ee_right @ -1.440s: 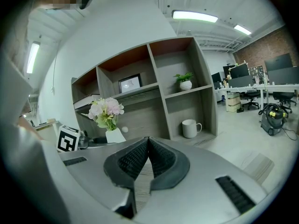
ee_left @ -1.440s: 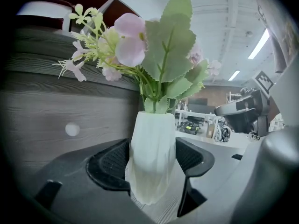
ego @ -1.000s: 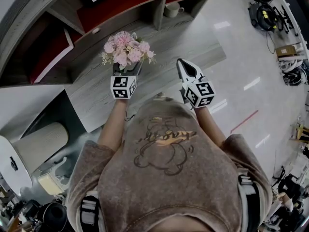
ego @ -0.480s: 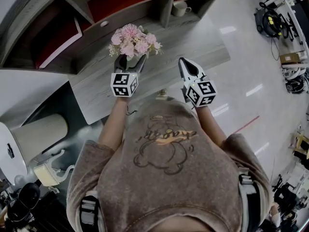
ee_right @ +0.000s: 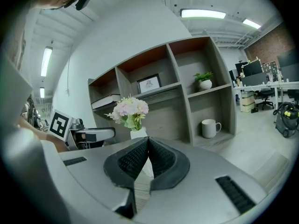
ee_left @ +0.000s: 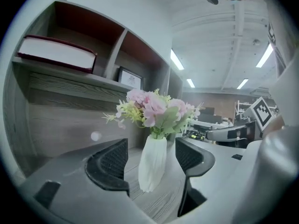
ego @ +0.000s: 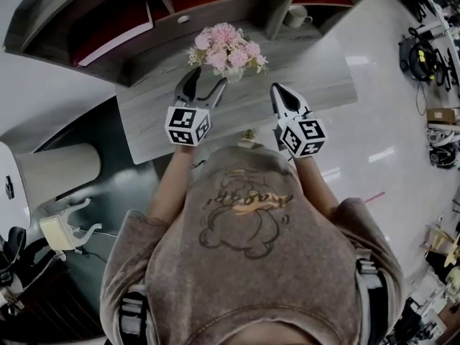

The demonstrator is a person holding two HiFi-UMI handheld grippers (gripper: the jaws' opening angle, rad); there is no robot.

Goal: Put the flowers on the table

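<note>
Upright on table [ego: 323,74], flowers [ego: 227,47], long axis vertical

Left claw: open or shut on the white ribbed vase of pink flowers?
Open: the left claw has its jaws apart, clear of the white ribbed vase, upright on the grey wooden table.

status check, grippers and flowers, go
Left gripper open, jaws clear of the vase. Right gripper shut, empty. Flowers upright in vase, standing on table. Nothing blocking.
</note>
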